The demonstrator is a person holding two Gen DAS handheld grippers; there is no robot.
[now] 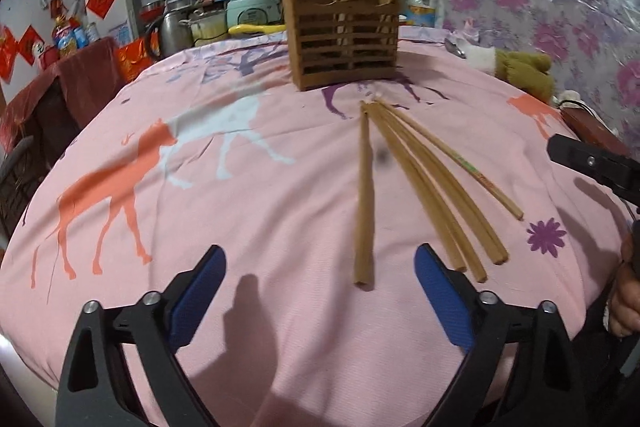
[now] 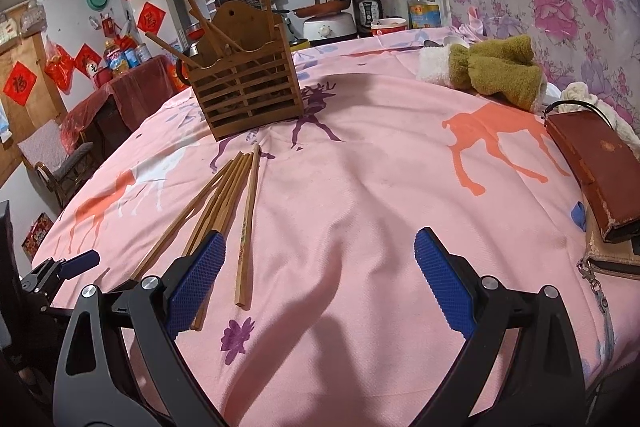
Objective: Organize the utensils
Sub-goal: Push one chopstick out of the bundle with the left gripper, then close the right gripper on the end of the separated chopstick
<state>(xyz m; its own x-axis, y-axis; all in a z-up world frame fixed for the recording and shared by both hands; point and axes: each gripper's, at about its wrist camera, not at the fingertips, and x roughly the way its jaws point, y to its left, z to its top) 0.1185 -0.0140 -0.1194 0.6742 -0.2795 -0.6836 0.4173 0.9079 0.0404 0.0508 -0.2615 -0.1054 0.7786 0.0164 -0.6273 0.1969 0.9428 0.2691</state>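
Loose chopsticks [image 1: 404, 183] fanned on desk [image 1: 240, 211] before wooden holder [image 1: 344, 43], tips toward it, likely staged for loading; left gripper [image 1: 320, 291] fingers apart, empty, beside nearest stick; right gripper [image 2: 320, 279] fingers apart, idle.

Left hand-held gripper [image 1: 320, 267] hovering with jaws gaping empty, right hand-held gripper [image 2: 320, 259] likewise spread wide, both angling downward
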